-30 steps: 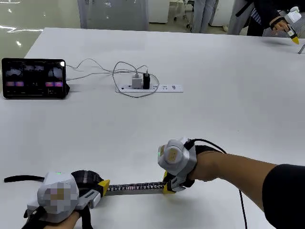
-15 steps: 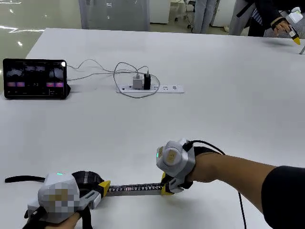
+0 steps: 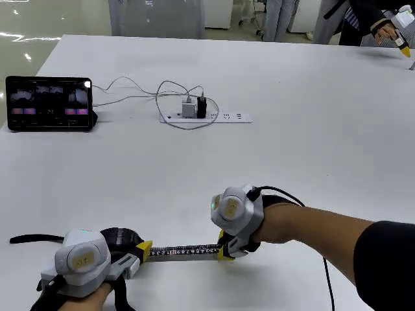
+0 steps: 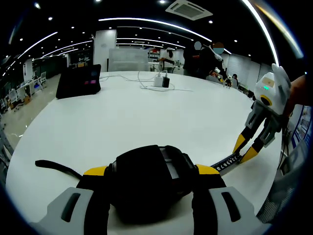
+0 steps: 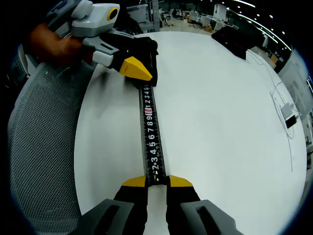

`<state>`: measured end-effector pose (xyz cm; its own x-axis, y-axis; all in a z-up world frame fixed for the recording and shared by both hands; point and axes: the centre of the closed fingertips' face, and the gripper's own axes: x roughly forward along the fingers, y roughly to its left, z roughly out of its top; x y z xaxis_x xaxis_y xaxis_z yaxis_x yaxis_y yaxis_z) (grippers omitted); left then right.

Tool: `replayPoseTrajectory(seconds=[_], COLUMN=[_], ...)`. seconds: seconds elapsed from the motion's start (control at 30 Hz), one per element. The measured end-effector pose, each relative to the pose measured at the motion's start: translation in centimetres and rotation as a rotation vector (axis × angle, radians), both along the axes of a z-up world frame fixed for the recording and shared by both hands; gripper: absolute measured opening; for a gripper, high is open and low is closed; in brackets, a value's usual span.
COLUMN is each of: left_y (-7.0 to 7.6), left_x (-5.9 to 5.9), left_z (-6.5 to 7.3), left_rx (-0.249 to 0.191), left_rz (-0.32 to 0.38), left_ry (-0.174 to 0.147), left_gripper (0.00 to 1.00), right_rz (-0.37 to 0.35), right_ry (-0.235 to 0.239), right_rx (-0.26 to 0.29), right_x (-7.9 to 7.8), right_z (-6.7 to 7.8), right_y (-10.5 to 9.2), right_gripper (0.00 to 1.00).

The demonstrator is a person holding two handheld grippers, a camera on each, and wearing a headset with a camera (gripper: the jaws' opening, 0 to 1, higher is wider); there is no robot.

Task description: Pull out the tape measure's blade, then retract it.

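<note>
White desk: my left tongs clamp the tape measure case, right tongs pinch the blade tip, drawn out between them.

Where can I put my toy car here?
Bare table right of the power strip, and between the tablet and the tape measure. Crowded near the front, where the left gripper and right gripper hold it and its blade.

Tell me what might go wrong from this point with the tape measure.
The right gripper pinches only the very end of the blade; a slip would likely let it snap back toward the case. The left gripper clamps the rounded case by its sides, so a harder pull might twist or drag it loose.
</note>
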<state>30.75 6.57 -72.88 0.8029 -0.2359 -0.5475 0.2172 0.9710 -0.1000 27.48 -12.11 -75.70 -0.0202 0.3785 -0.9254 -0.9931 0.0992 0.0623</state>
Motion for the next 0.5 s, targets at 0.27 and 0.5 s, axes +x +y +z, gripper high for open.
replayPoseTrajectory(seconds=[0.27,0.5], left_y=[0.05,0.06], left_x=[0.12,0.24], left_z=[-0.04,0.01], left_rx=[-0.002,0.0], left_rz=[0.0,-0.001], left_ry=[0.003,-0.001], left_gripper=[0.64,0.64], right_rz=[0.0,0.007], right_ry=[0.0,-0.005], right_rx=[0.003,0.006], right_x=[0.03,0.04], right_z=[0.05,-0.02], right_y=[0.29,0.58], right_gripper=[0.1,0.1])
